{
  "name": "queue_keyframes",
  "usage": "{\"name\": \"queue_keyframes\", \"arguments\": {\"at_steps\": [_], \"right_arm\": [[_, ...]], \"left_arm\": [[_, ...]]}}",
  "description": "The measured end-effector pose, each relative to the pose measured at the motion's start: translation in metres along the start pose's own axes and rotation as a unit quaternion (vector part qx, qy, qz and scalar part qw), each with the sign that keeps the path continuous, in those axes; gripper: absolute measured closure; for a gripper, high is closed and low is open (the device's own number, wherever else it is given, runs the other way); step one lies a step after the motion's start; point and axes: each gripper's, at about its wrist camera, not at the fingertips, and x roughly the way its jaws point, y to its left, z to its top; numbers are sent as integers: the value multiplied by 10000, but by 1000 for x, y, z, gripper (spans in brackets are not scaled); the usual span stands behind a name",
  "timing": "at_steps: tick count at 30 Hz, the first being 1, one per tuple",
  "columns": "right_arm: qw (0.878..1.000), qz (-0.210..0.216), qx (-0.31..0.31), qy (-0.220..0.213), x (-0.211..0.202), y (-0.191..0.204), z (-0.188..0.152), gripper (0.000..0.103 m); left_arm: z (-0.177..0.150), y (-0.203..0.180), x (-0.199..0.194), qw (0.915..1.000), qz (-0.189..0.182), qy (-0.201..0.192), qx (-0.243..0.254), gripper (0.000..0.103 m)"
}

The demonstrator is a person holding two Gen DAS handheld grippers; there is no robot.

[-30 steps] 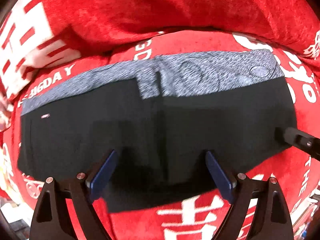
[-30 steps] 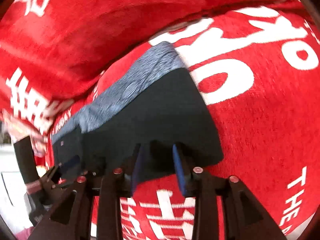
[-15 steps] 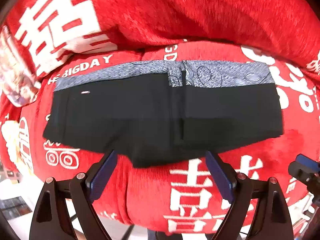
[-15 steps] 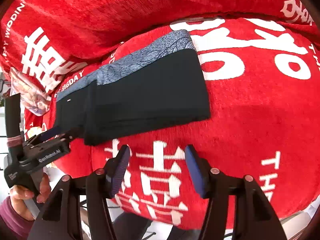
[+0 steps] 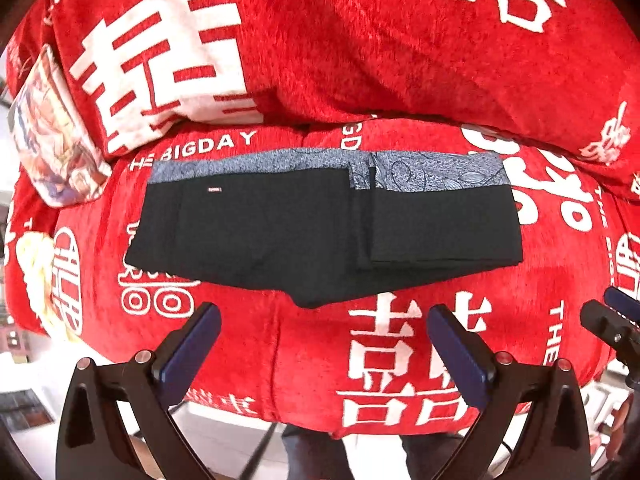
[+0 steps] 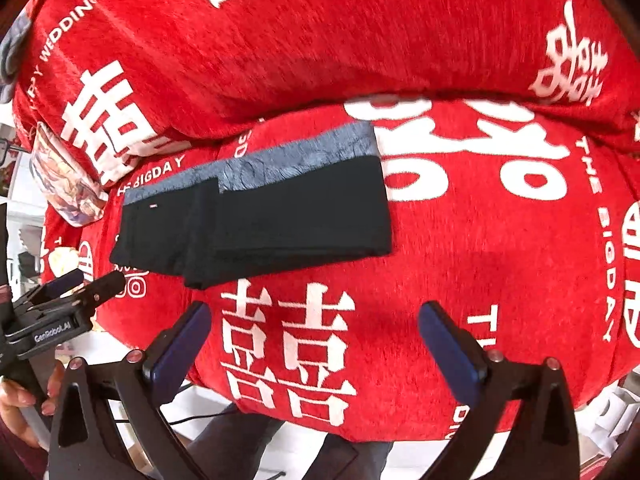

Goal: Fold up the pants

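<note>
Black pants point(image 5: 320, 224) with a grey patterned waistband point(image 5: 436, 172) lie folded into a flat rectangle on a red sofa seat point(image 5: 312, 360). The right wrist view shows the same pants point(image 6: 256, 220) left of centre. My left gripper point(image 5: 324, 344) hangs well above the seat's front edge, its jaws opening wide with nothing between them. My right gripper point(image 6: 316, 340) is likewise raised over the seat, jaws opening wide and empty. The left gripper point(image 6: 76, 292) also shows at the left edge of the right wrist view, held by a hand point(image 6: 24, 400).
The red cover with white characters drapes the sofa back point(image 5: 360, 40) behind the pants. A printed cushion point(image 5: 52, 136) leans at the left end. The floor and a person's legs point(image 5: 312, 456) show below the seat's front edge.
Both grippers have let go of the pants, opened wider and risen away from the seat. The folded pants now lie free and look smaller in both views.
</note>
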Motion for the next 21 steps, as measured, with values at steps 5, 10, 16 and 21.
{"name": "queue_keyframes", "arguments": {"at_steps": [5, 10, 16, 21], "right_arm": [[9995, -146, 252, 90, 6, 39, -12, 0], [9979, -416, 457, 187, 17, 94, -31, 0], [9957, -710, 539, 251, 19, 145, -43, 0], [9937, -1010, 117, 473, 17, 172, -51, 0]], "left_arm": [[-1, 34, 0, 9995, -33, 5, 329, 0], [-8, 78, 1, 9981, -215, -17, 571, 0], [-18, 121, 5, 9974, -290, 24, 664, 0], [-32, 142, 21, 9974, -215, 203, 662, 0]]}}
